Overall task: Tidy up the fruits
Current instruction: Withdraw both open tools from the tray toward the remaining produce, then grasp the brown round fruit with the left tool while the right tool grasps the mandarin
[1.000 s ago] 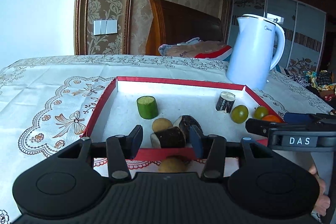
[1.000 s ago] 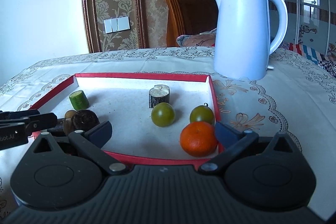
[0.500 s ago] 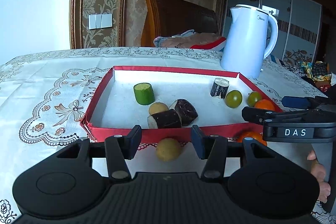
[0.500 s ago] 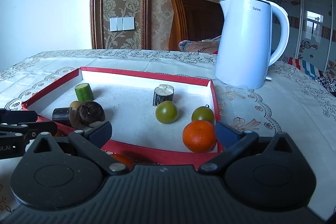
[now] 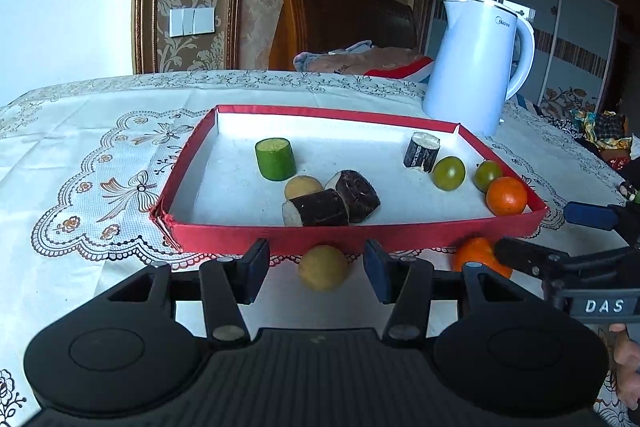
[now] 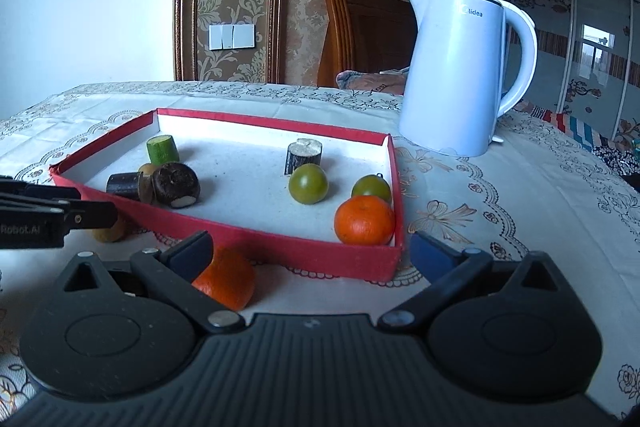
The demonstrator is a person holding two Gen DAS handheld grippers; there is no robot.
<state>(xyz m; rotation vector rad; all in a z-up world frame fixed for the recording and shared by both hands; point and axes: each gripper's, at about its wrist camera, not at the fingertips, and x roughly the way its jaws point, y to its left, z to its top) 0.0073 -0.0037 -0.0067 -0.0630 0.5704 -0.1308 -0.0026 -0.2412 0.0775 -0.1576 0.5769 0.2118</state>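
Observation:
A red tray (image 5: pixel 360 235) with a white floor holds a green cucumber piece (image 5: pixel 276 159), a yellow fruit, three dark cut pieces, two green fruits (image 5: pixel 449 173) and an orange (image 5: pixel 506 195). In front of the tray, on the cloth, lie a yellow round fruit (image 5: pixel 323 267) and a second orange (image 6: pixel 226 283). My left gripper (image 5: pixel 316 273) is open, and the yellow fruit sits between its pads without touching them. My right gripper (image 6: pixel 312 251) is wide open in front of the tray's near right corner. The loose orange lies against its left finger (image 6: pixel 192 251).
A white electric kettle (image 6: pixel 460 75) stands behind the tray's far right corner. A lace tablecloth (image 5: pixel 100 155) covers the table. A wooden chair with a bundle of cloth stands behind the table. A hand shows at the lower right of the left wrist view.
The left gripper tipped downward, so its fingers now frame the yellow fruit in front of the tray instead of the dark pieces inside. The right gripper drew back from the tray, bringing the loose orange into view.

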